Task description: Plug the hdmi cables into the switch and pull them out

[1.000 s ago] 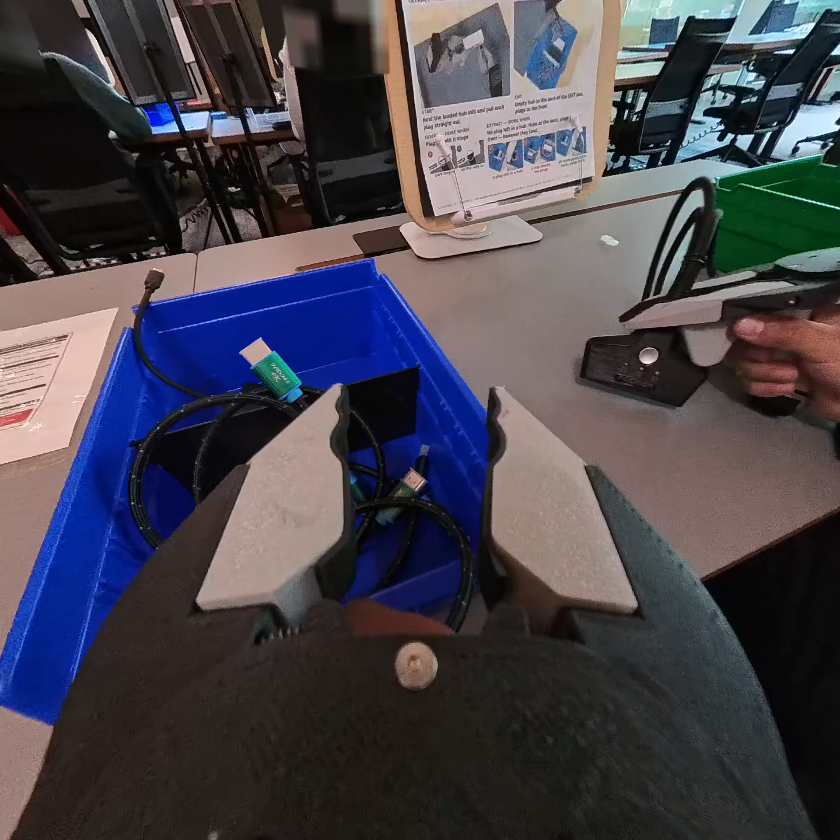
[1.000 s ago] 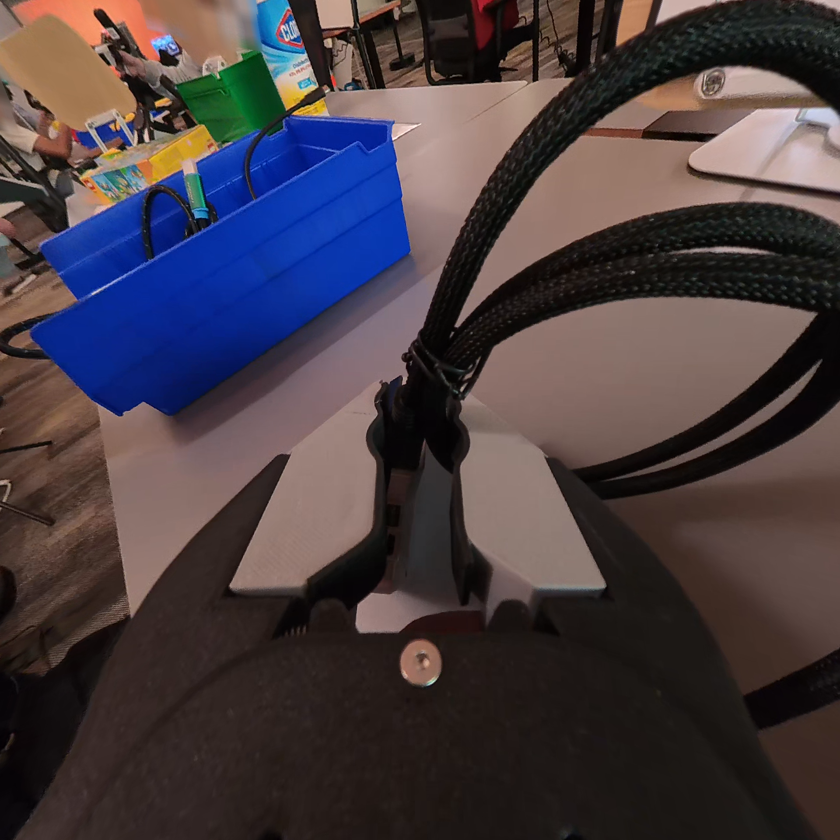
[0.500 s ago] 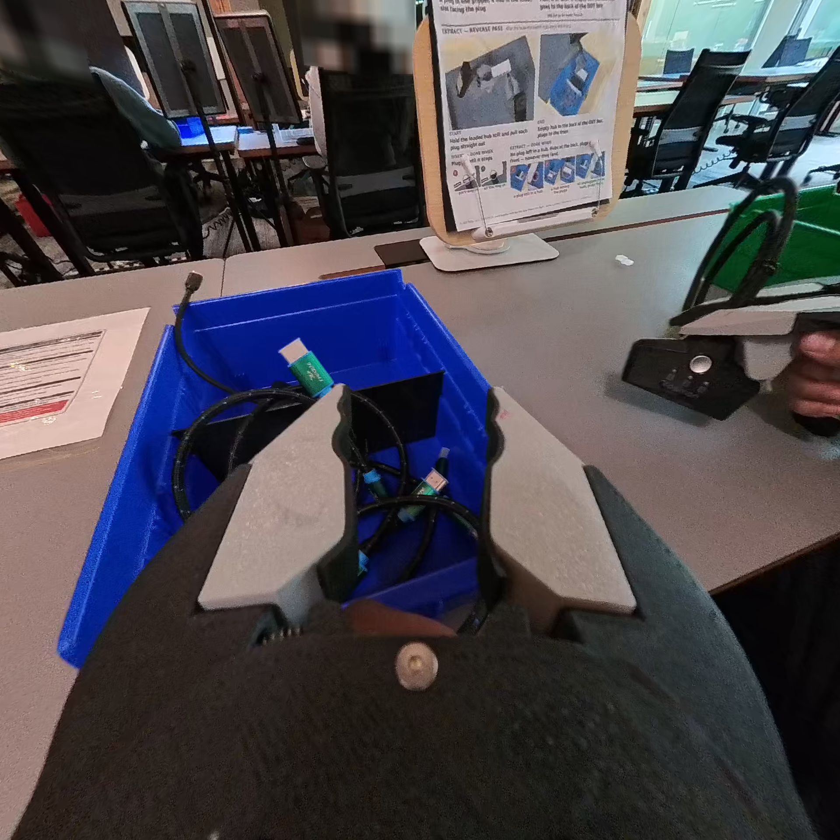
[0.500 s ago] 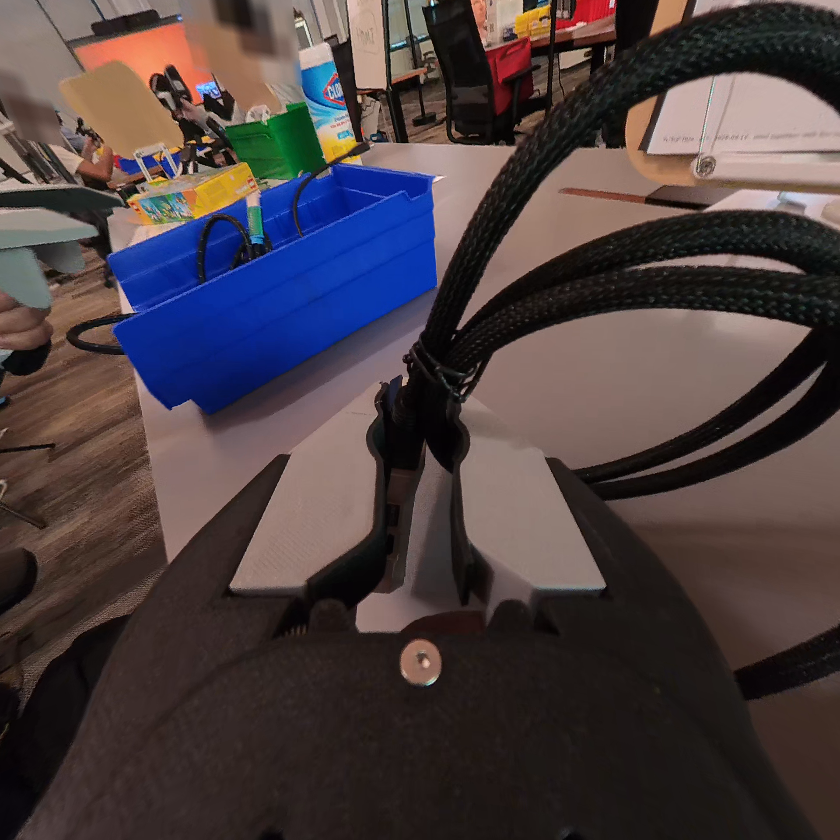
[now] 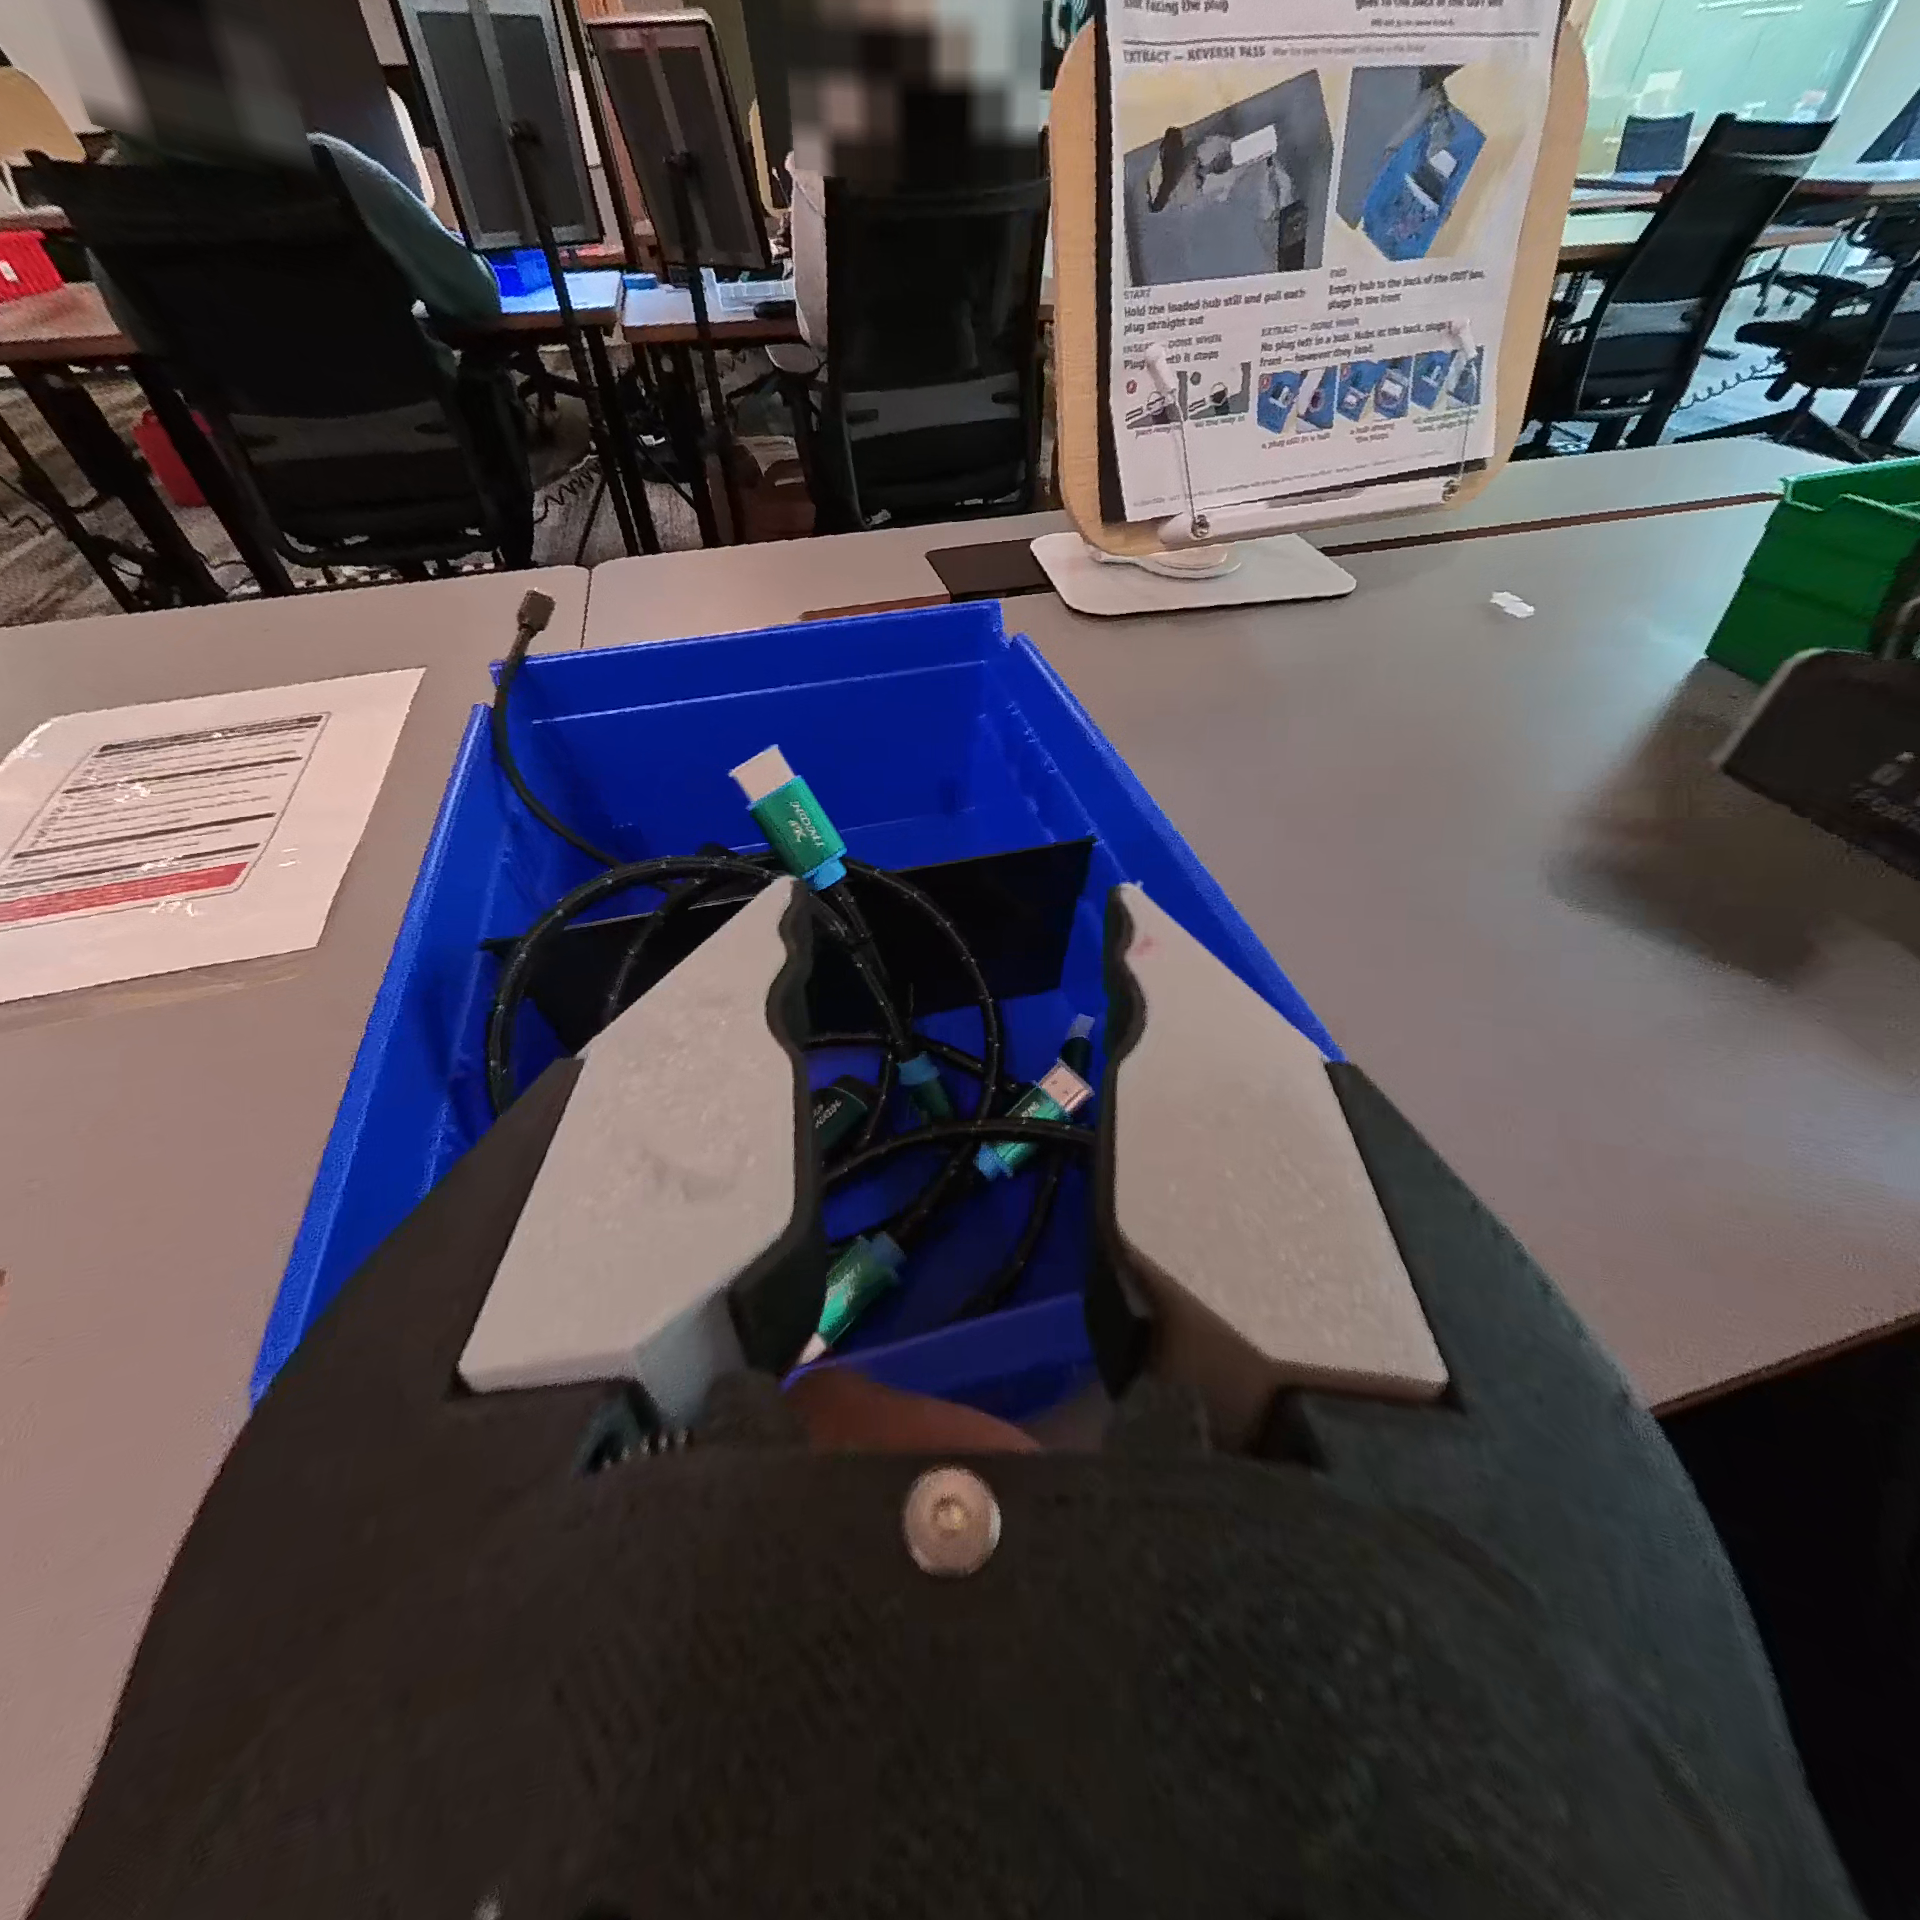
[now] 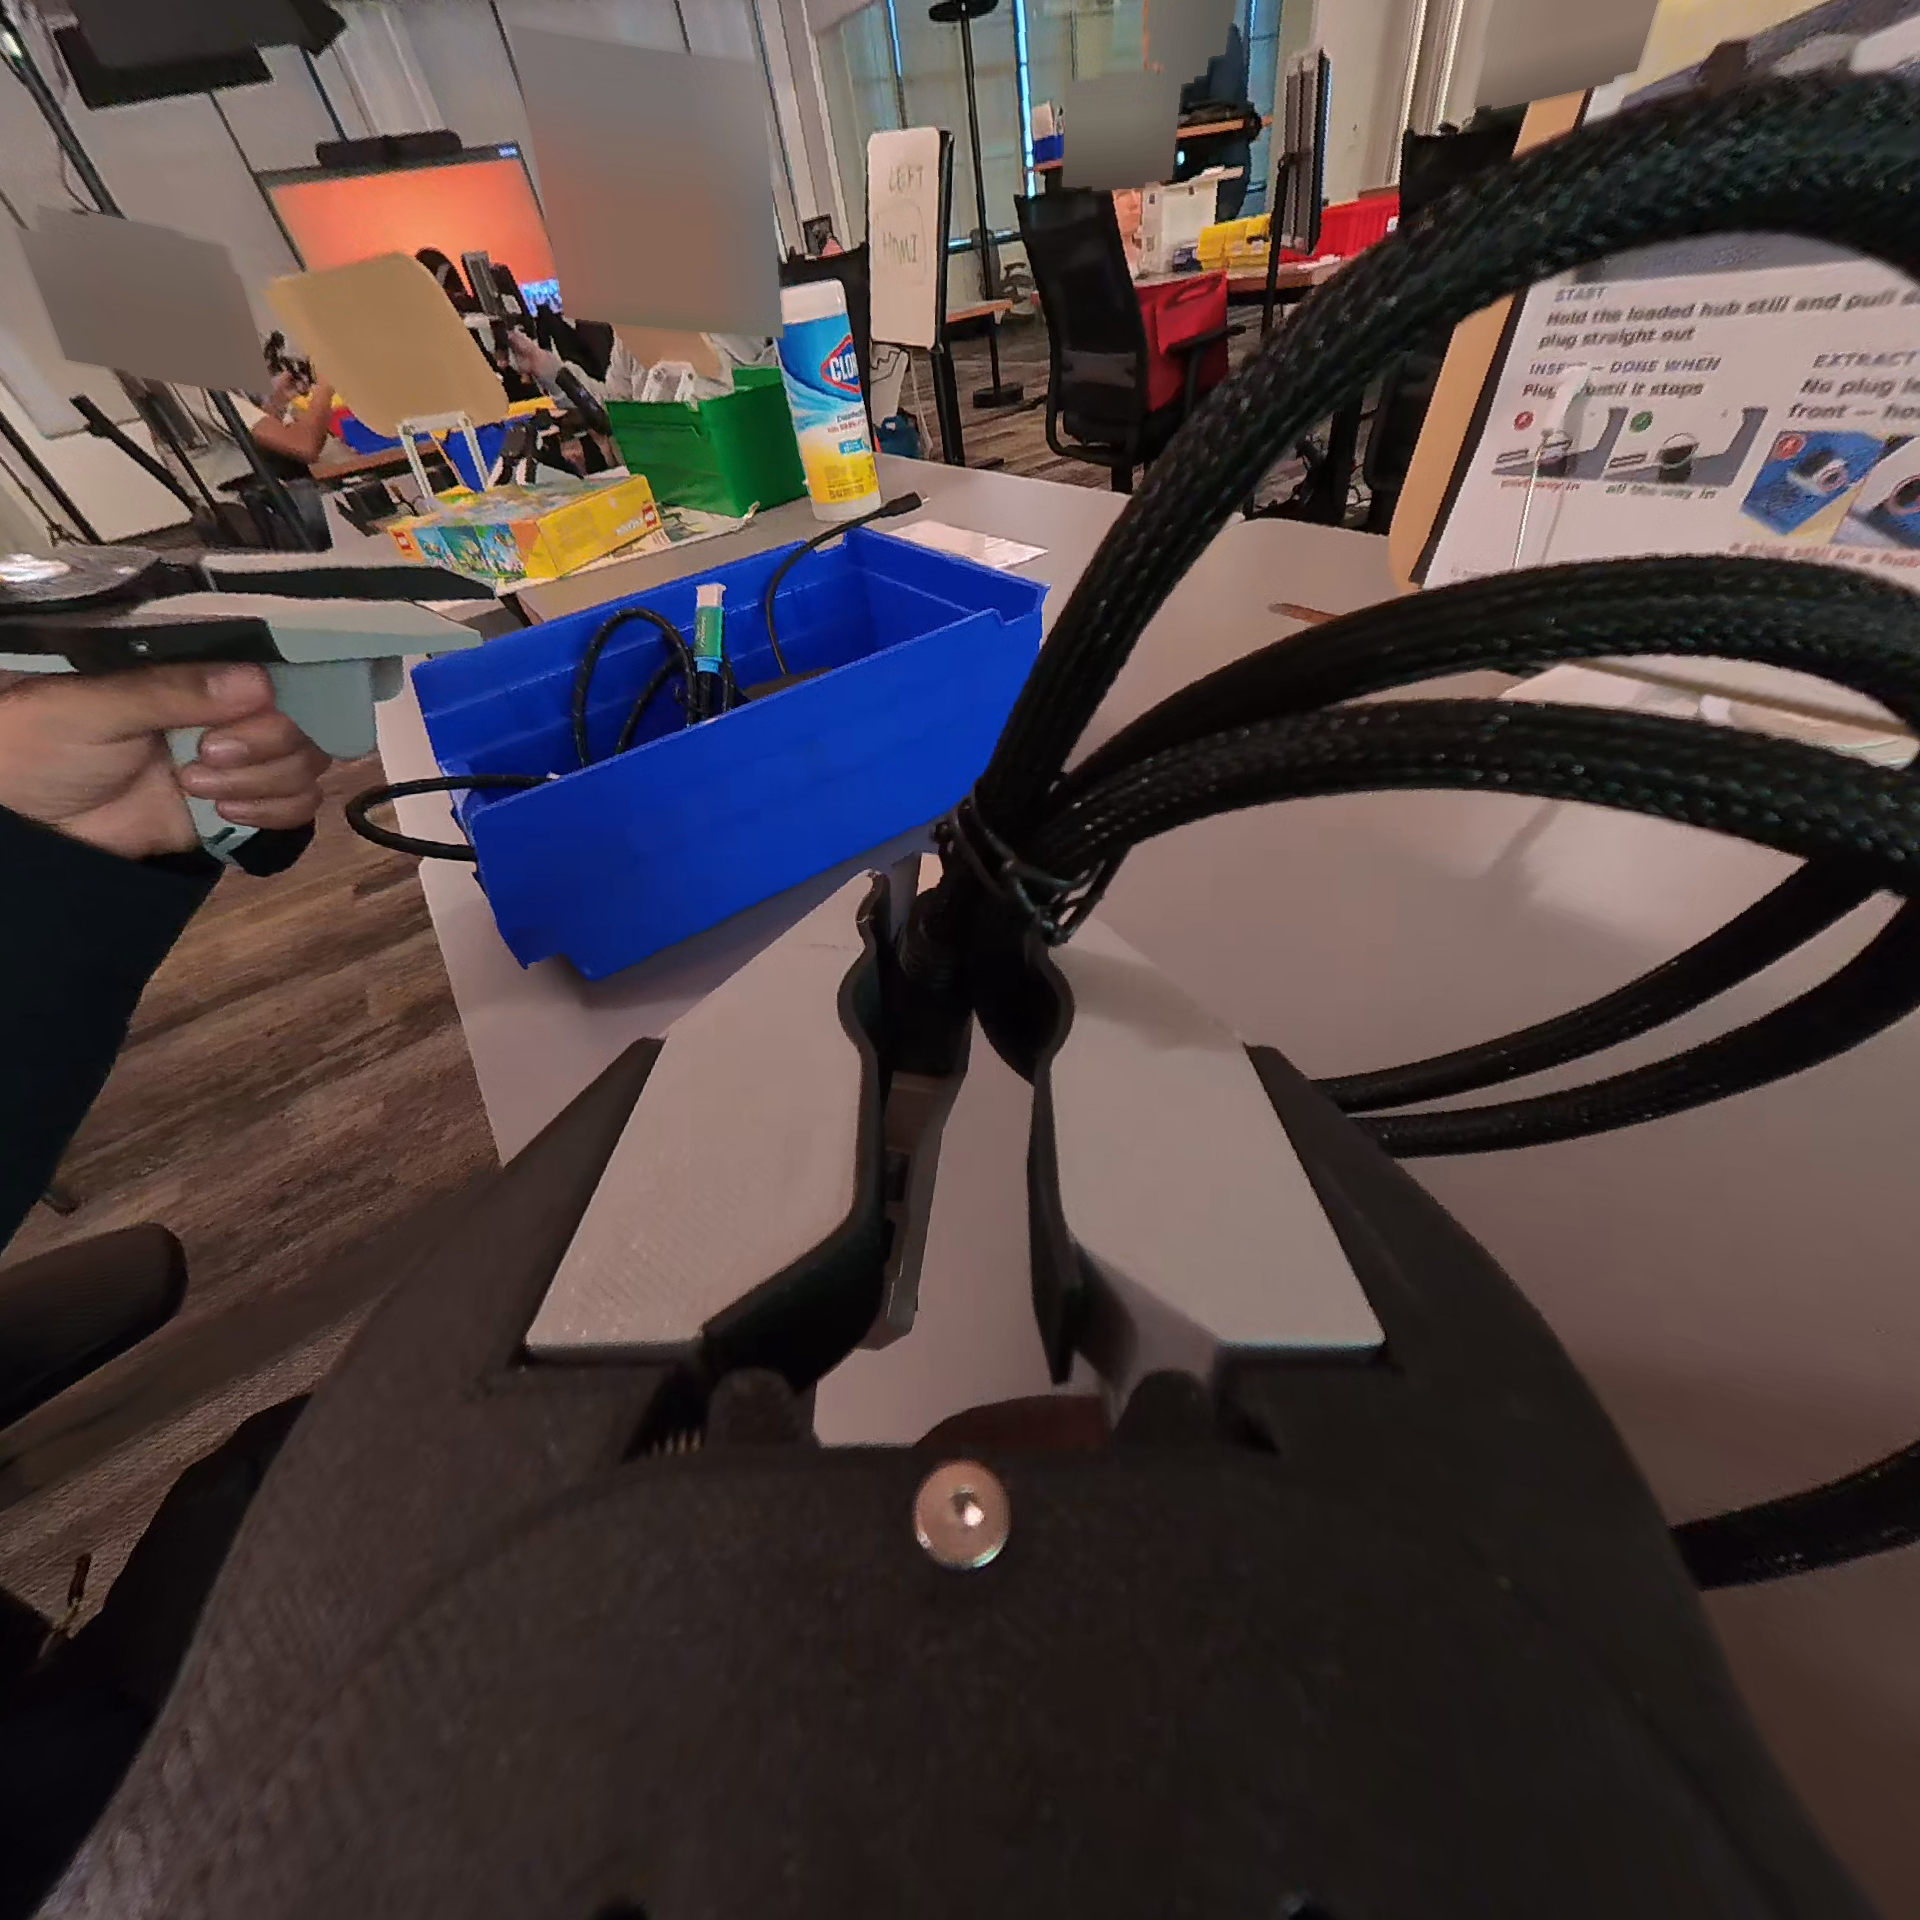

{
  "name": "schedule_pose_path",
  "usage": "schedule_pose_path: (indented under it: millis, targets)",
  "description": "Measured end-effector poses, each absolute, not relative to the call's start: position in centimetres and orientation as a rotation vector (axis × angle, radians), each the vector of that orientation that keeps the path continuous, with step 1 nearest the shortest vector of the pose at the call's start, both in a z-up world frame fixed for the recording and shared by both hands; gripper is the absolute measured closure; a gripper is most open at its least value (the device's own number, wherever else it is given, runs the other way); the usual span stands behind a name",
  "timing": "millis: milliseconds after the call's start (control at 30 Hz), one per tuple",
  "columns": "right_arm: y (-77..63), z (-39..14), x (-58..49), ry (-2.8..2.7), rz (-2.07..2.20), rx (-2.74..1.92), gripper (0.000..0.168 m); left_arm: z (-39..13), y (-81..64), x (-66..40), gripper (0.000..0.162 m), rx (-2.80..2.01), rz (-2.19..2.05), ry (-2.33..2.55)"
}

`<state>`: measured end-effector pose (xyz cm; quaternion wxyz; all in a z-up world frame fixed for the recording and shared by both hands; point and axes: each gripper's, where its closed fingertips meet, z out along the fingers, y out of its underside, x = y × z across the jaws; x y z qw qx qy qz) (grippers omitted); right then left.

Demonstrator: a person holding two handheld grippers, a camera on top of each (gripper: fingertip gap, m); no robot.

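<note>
While its jaws are spread wide with nothing between them, the left gripper (image 5: 951, 935) is held just above the near end of a blue bin (image 5: 416, 1039), in which thin cables with teal plugs (image 5: 795, 831) are coiled directly ahead of the fingers. Beyond the bin, an instruction sheet on a stand (image 5: 1309, 260) is seen on the grey table (image 5: 1403, 831). The right gripper (image 6: 961, 935) is closed on a bundle of black braided cables (image 6: 1455, 790), which is tied just past the fingertips and looped away to the gripper's right. The switch (image 5: 1839, 769) is glimpsed, blurred, far to the left gripper's right.
</note>
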<state>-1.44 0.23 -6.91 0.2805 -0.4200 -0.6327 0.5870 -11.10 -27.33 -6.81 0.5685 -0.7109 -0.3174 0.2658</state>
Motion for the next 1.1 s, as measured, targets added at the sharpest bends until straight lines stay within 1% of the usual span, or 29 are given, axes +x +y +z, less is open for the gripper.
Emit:
schedule_pose_path:
  millis: [767, 1100]
  targets:
    - [1.7, -6.6, -0.9, -1.679, 1.554, -1.139, 0.146, -6.4, -29.0, -11.4, 0.108, -1.642, 0.620, -0.762]
    - [3.4, -4.7, 0.5, -1.630, 1.511, -1.114, 0.145, -6.9, -27.4, -10.5, 0.108, -1.700, 0.607, -0.697]
